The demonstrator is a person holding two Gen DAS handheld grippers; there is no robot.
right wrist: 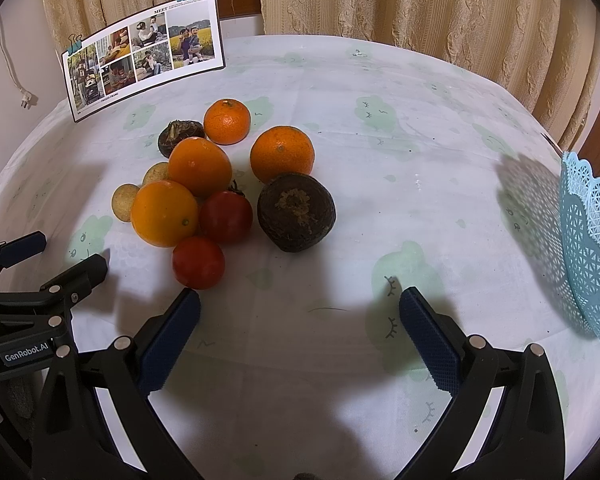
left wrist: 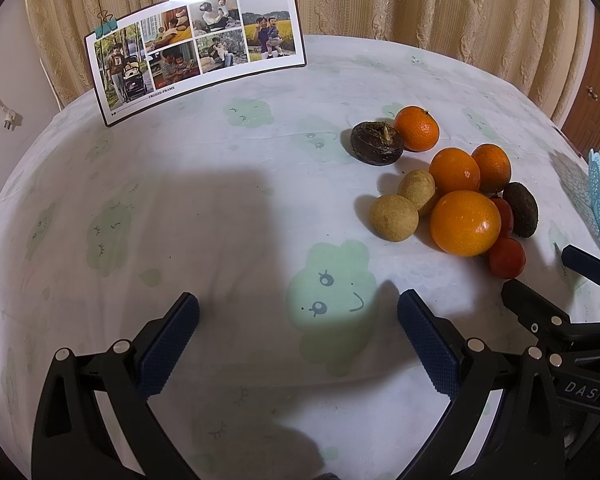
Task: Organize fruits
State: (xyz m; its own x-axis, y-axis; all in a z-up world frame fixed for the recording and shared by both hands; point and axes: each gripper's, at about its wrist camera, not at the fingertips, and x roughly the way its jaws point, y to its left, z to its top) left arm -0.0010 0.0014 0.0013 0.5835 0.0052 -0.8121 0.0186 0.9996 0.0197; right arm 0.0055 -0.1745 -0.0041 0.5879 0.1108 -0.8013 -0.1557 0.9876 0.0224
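Fruit pile on the tablecloth (right wrist: 340, 92): four oranges, nearest one (right wrist: 164, 213) touching two red tomatoes (right wrist: 198, 263); dark round fruit (right wrist: 296, 212) just right of them, a second dark fruit (right wrist: 180, 136) behind; two tan fruits (left wrist: 394, 217) on the pile's left edge. Blue lattice basket (right wrist: 592, 248) well apart at far right. Right gripper (right wrist: 300, 308) near the front tomato, jaws wide, empty. Left gripper (left wrist: 298, 312) beside the pile, jaws wide, empty. Photo card (left wrist: 196, 48) standing at rear, before the curtains (right wrist: 420, 0).

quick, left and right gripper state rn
left gripper: open, holding nothing, over bare tablecloth.
right gripper: open, holding nothing, just short of the fruit pile.
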